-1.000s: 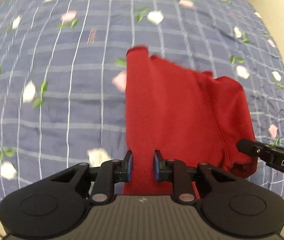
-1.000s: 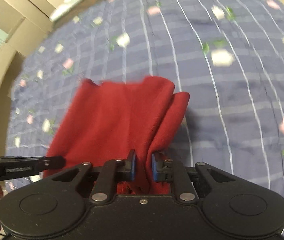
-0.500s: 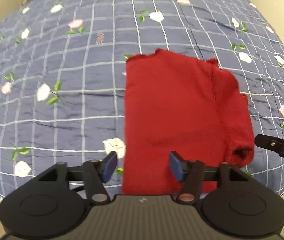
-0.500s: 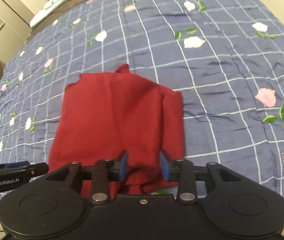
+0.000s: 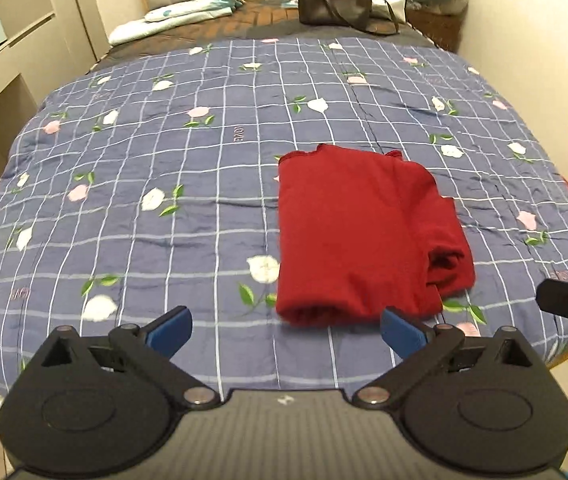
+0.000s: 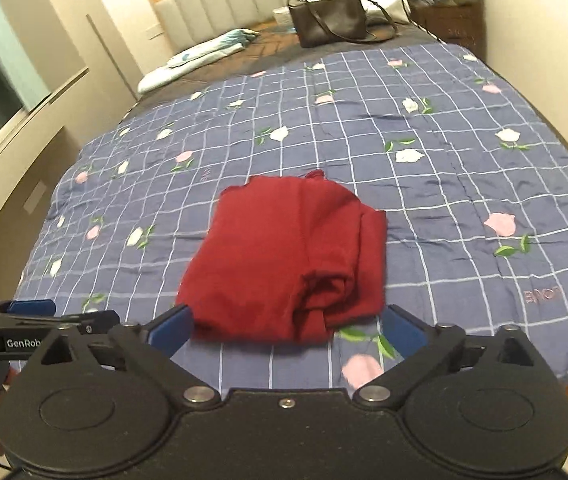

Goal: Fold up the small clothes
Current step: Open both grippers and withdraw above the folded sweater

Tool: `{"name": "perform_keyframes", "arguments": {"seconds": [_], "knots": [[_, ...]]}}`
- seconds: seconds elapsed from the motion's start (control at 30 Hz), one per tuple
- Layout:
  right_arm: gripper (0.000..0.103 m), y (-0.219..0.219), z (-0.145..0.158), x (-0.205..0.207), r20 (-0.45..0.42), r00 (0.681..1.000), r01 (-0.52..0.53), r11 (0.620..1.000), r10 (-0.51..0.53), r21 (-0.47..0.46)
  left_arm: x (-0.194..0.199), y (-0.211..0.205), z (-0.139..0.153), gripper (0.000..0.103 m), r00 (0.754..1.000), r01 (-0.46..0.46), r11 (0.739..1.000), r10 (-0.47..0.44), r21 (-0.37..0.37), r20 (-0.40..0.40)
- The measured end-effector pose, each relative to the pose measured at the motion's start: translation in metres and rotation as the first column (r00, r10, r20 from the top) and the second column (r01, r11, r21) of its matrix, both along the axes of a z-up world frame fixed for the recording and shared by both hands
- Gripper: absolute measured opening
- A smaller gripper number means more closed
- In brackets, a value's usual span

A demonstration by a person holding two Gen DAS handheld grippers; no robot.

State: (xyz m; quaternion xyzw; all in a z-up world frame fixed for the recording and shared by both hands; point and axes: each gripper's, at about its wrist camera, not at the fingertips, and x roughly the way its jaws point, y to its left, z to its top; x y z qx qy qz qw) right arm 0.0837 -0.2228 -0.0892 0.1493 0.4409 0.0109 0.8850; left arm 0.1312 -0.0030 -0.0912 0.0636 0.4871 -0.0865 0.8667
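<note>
With both jaws spread wide and empty, our red garment (image 5: 358,232) lies folded.
It sits just ahead of our left gripper (image 5: 286,330) and right gripper (image 6: 288,330); next we judge tidying its bunched right edge.

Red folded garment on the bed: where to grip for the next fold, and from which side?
Grip the red garment at its near rolled edge, coming from the near side, probably with the open left gripper. That edge lies thick and rounded toward the grippers; the right part is bunched and loose, so a pinch there would likely catch only some layers.

Both grippers are spread wide with nothing in them. The left gripper (image 5: 286,330) and right gripper (image 6: 289,330) sit side by side, both over the bed's near edge.
</note>
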Motion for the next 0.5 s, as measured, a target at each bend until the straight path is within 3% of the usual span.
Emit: {"name": "perform_keyframes", "arguments": {"seconds": [0.2, 0.5], "knots": [[0.102, 0.003, 0.002, -0.036, -0.017, 1.0, -0.011, 1.0, 0.01, -0.008, -0.04, 0.016, -0.001, 0.102, 0.999, -0.028, 0.999, 0.029, -0.015, 0.037], [0.102, 0.005, 0.003, -0.048, -0.01, 1.0, -0.008, 1.0, 0.008, -0.004, -0.052, 0.022, -0.005, 0.102, 0.999, -0.032, 0.999, 0.033, -0.016, 0.024]]}}
